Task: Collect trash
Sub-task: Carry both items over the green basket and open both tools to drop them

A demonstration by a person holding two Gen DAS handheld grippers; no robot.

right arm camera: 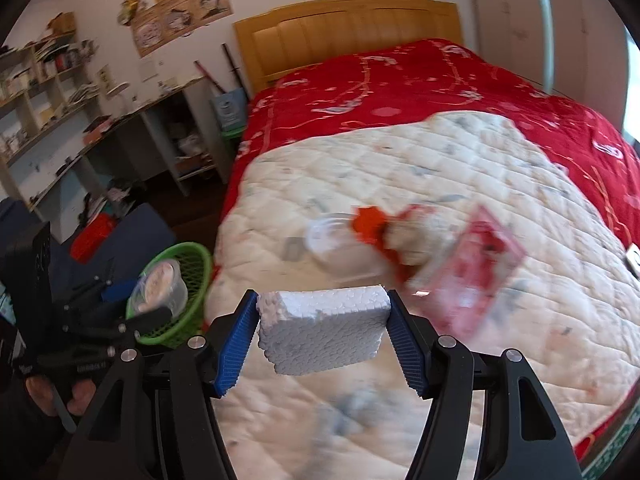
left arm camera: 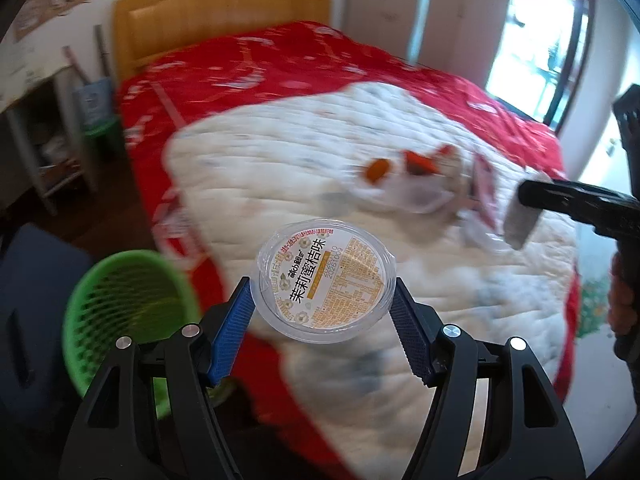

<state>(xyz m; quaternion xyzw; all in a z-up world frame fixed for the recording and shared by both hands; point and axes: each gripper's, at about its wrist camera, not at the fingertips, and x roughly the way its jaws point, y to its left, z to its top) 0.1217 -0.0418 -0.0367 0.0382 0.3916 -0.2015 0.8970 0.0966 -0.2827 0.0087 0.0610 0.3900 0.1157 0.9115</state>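
The left gripper (left arm camera: 324,300) is clamped on a round clear plastic cup (left arm camera: 325,278) with a printed lid, its blue pads (left arm camera: 234,330) pressing the cup's rim from both sides. The cup hangs above the near left edge of the bed, over the white quilt (left arm camera: 320,148). Just to its left and lower, on the floor beside the bed, stands a green mesh basket (left arm camera: 128,304).

The right gripper (right arm camera: 322,320) grips a white foam block (right arm camera: 322,326), held across its width between the two blue pads, above the near part of the quilt. In the left wrist view this same block shows at the far right, at the tip of the other gripper's black finger.

Farther back on the quilt lies more trash, blurred: an empty clear cup (right arm camera: 326,236), an orange-red wrapper (right arm camera: 370,226) just to its right, and a pink and red packet (right arm camera: 476,268) further right. The wrapper touches the clear cup; whether it touches the packet I cannot tell.

A red bedspread (right arm camera: 420,84) covers the far part of the bed up to the wooden headboard (right arm camera: 348,28). A cluttered shelf unit (right arm camera: 52,92) stands along the left wall
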